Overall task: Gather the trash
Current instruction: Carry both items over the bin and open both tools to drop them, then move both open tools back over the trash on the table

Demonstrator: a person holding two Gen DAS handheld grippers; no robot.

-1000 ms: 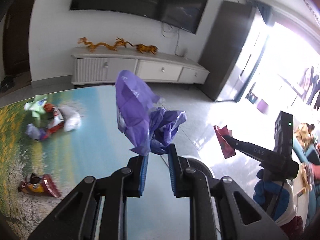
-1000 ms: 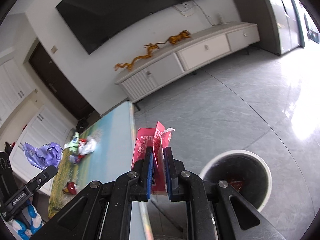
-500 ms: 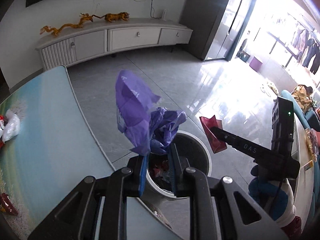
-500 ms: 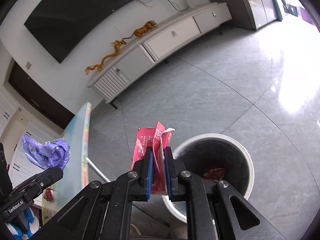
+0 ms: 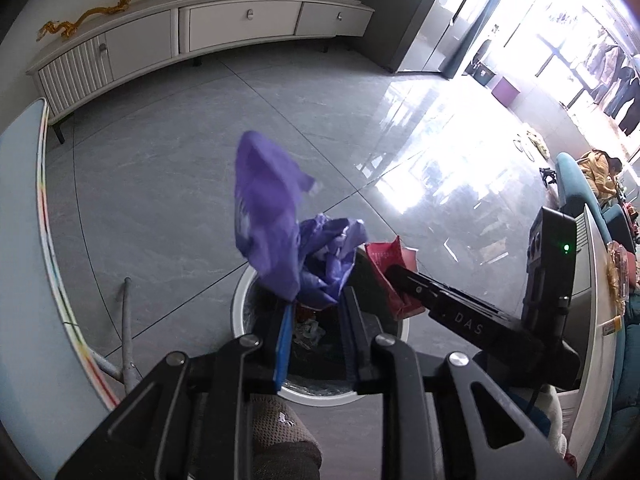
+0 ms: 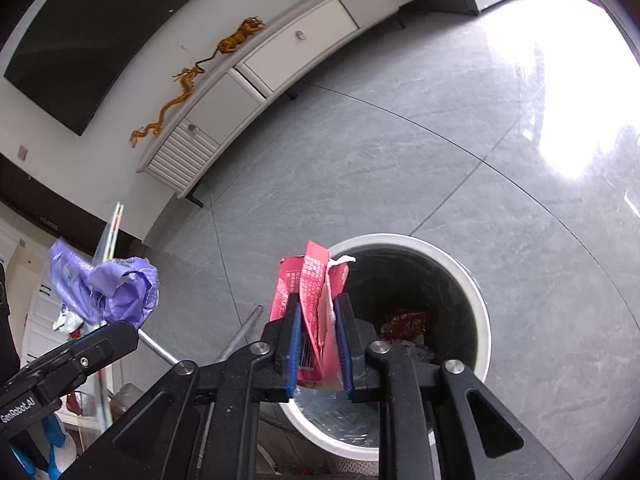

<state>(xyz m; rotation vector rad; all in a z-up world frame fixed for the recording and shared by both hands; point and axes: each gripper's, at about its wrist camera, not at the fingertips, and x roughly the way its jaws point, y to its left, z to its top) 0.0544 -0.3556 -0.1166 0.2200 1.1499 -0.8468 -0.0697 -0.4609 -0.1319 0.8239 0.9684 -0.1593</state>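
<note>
Both grippers have been coming down from over the landscape-printed surface (image 5: 24,240) until they are hanging above the round white-rimmed trash bin (image 6: 484,320), which a second ago was sitting off to one side of each view. Now the left gripper (image 5: 314,312) is pointing steeply down at the bin's dark opening. Its jaws have just been opening a little and are standing slightly apart. The crumpled purple plastic bag (image 5: 276,232) is sticking up from between them, its lowest fold touching the left pad while a gap is showing on the other side; whether the pads are still pinching it cannot be told.

The right gripper (image 6: 318,316) is hovering over the near left rim of the bin. Its jaws have also just been parting and are now only narrowly open. The flattened red snack wrapper (image 6: 310,292) is standing upright between the blue pads, and whether they are still pressing on it cannot be told.

Red and pale wrappers are lying at the bottom of the bin. A long white cabinet (image 6: 280,64) is running along the far wall across the grey tiled floor (image 5: 160,184).
</note>
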